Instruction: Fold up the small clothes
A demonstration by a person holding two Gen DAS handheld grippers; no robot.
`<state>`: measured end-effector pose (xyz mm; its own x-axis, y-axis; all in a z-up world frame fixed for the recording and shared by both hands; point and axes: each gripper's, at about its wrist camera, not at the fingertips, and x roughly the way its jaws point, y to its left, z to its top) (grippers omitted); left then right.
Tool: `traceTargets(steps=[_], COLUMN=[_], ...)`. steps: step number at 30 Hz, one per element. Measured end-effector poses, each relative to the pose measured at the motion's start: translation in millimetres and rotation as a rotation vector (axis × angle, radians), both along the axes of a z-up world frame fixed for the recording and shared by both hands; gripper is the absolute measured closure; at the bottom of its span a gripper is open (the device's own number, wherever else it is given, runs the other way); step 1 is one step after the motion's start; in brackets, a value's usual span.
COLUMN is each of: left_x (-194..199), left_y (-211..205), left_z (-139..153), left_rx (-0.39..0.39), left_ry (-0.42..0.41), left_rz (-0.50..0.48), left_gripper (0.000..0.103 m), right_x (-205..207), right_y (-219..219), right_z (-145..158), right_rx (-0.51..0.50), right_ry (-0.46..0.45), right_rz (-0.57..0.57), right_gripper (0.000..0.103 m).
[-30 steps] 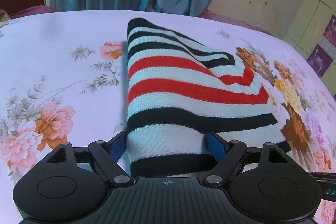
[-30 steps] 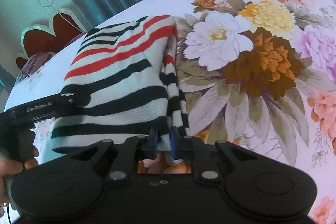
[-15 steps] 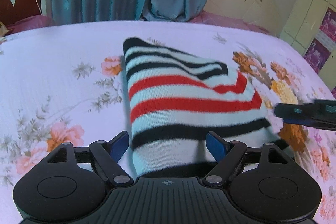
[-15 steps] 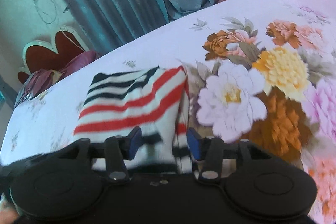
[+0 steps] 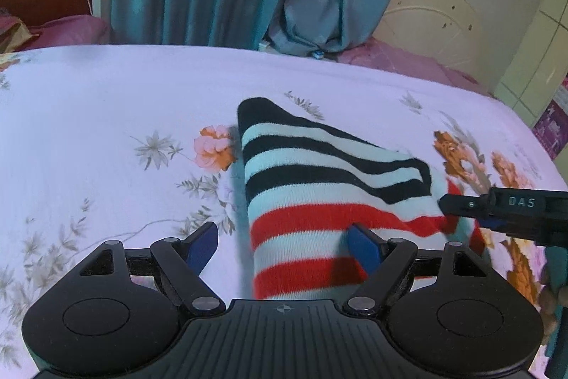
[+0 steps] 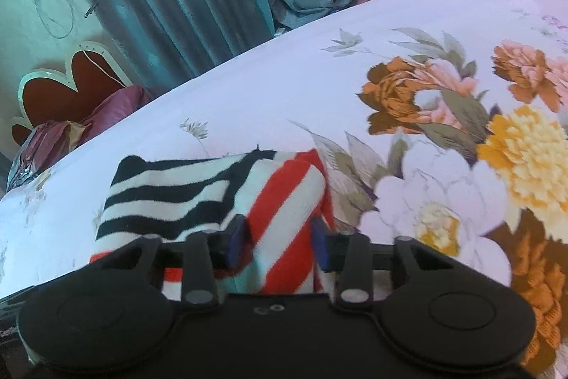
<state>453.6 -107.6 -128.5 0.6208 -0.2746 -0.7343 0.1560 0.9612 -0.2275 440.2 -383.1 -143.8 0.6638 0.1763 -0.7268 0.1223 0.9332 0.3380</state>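
Floral bedsheet (image 5: 106,102); striped garment (image 5: 319,194) near edge hidden; left claw (image 5: 284,244) released, right claw (image 6: 278,237) closing around fold.

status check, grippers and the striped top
Left gripper jaws wide around striped top, no squeeze. Right gripper jaws closing, cloth between. Bedsheet, nothing blocking.

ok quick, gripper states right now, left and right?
Left gripper: open wide, striped garment between the fingers, not pinched.
Right gripper: jaws closing around the garment's red-striped fold, no firm pinch visible.
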Motion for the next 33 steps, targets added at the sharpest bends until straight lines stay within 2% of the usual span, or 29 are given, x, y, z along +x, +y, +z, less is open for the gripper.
traceTargets(steps=[1, 3, 8, 11, 12, 14, 16, 19, 23, 25, 29, 33], left_x=[2, 4, 2, 3, 3, 2, 0, -6, -19, -25, -28, -31], left_y=[-1, -4, -11, -15, -17, -14, -11, -5, -3, -2, 0, 1], left_z=[-3, -9, -14, -19, -22, -23, -19, -12, -9, -11, -16, -13], left_rx=[-0.003, -0.012, -0.027, -0.009, -0.01, -0.01, -0.008, -0.006, -0.009, -0.01, -0.013, -0.012], left_ry=[0.004, 0.011, -0.011, -0.019, -0.011, -0.008, -0.008, -0.01, -0.006, -0.005, 0.001, 0.012], left_rz=[-0.002, -0.002, -0.005, -0.006, -0.006, -0.002, -0.014, -0.021, -0.034, -0.033, -0.029, -0.021], left_gripper=[0.023, 0.023, 0.023, 0.023, 0.023, 0.022, 0.022, 0.022, 0.022, 0.022, 0.02, 0.02], right_x=[1, 1, -15, 2, 5, 5, -1, -19, -52, -62, -75, -83], right_y=[2, 7, 21, 13, 12, 6, 0, 3, 24, 27, 29, 20], right_z=[-1, 0, 17, -4, -12, -14, -7, 9, 24, 20, -1, -3], right_rx=[0.002, -0.026, -0.21, -0.197, -0.209, -0.2, -0.168, -0.165, -0.238, -0.248, -0.298, -0.245], right_ry=[0.0, -0.015, -0.184, -0.088, -0.07, -0.067, -0.068, -0.093, -0.162, -0.162, -0.098, -0.09], right_rz=[0.011, 0.04, 0.084, 0.103, 0.108, 0.086, 0.057, 0.049, 0.111, 0.121, 0.137, 0.102], right_gripper=[0.078, 0.091, 0.094, 0.093, 0.088, 0.079, 0.076, 0.081, 0.081, 0.081, 0.083, 0.084])
